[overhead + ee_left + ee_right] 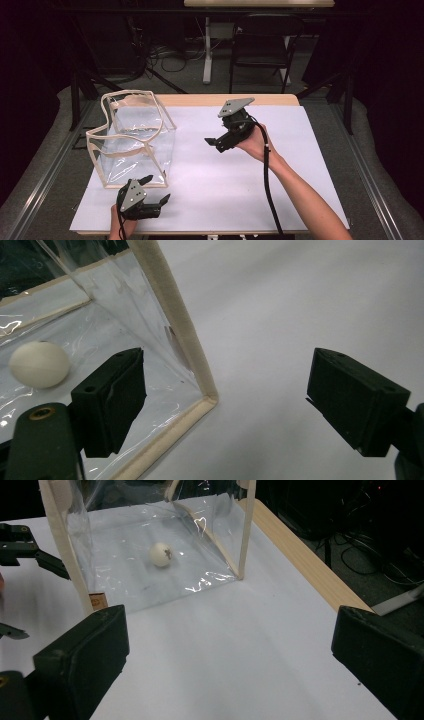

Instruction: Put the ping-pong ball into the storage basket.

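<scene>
White sheet point(240, 185) covers most of the bench; bare wooden edge point(270, 100) shows along the far side. Behind the bench: black folding chair point(262, 42), white table leg point(207, 50) just left of it, loose cables point(167, 57) tangled on the grey floor point(325, 75). Dark stand legs point(85, 80) at far left. Surroundings otherwise dark.

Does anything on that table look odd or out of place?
Mildly odd: the clear bag sags, its cream-trimmed top rim buckled and lopsided. A white ball sits inside on its floor. Nothing looks spilled or broken.
</scene>
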### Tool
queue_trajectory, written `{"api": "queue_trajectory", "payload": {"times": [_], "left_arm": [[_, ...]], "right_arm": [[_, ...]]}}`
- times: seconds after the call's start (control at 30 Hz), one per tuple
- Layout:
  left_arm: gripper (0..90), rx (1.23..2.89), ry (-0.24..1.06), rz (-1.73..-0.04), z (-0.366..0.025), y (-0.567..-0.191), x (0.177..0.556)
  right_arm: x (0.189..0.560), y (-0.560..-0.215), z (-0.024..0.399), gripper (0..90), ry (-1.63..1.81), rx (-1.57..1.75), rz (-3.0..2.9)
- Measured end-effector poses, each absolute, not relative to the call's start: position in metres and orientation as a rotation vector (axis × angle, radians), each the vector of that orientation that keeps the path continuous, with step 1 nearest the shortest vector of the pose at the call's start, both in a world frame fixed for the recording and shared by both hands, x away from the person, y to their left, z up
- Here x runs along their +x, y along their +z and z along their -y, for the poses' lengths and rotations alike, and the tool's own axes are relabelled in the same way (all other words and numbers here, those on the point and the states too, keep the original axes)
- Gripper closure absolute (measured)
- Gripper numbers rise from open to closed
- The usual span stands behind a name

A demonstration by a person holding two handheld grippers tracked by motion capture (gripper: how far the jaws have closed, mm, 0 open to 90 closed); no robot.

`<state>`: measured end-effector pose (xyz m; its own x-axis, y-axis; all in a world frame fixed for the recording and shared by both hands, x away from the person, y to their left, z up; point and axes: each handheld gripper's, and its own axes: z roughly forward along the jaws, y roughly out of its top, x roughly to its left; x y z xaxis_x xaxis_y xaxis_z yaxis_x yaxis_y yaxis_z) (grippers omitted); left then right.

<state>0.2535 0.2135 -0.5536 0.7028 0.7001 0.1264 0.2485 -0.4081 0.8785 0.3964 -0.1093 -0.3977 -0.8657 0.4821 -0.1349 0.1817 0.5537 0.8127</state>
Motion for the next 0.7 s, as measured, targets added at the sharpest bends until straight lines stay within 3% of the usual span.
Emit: {"api": "queue_trajectory", "payload": {"times": [0.7], "left_arm": [[16.2,1.976,0.606,-0.73,-0.213,-0.554,0.254]], "right_arm": [[0.372,-0.421,0.147,0.2,1.234,0.61,-2.401]]}}
